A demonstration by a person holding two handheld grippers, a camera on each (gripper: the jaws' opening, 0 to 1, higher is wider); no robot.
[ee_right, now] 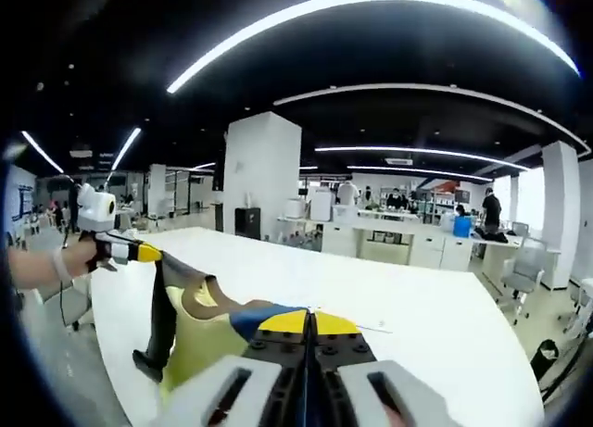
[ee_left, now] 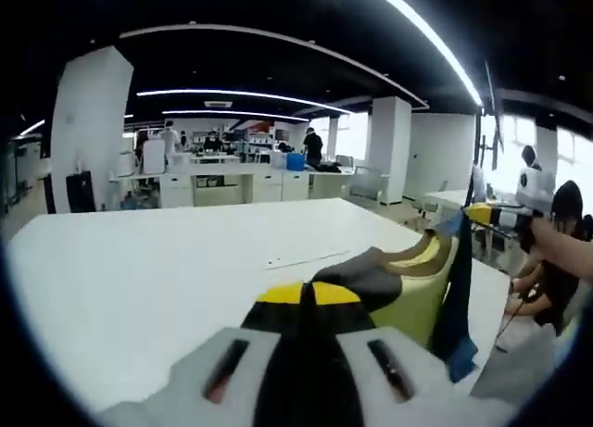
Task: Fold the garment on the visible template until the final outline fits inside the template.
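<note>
- My left gripper [ee_left: 309, 295] is pinching the shirt [ee_left: 408, 279].
- My right gripper [ee_right: 309, 323] is pinching it too.
- The yellow, gray and blue shirt is hanging above the white table [ee_left: 139, 270].

The left gripper [ee_left: 309, 295] pinches the garment [ee_left: 408, 288] over the white table [ee_left: 139, 270]. The right gripper [ee_left: 482, 214] holds its other end up.

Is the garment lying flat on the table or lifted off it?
Lifted: the garment hangs stretched between the left gripper and right gripper, both shut on it above the table.
</note>
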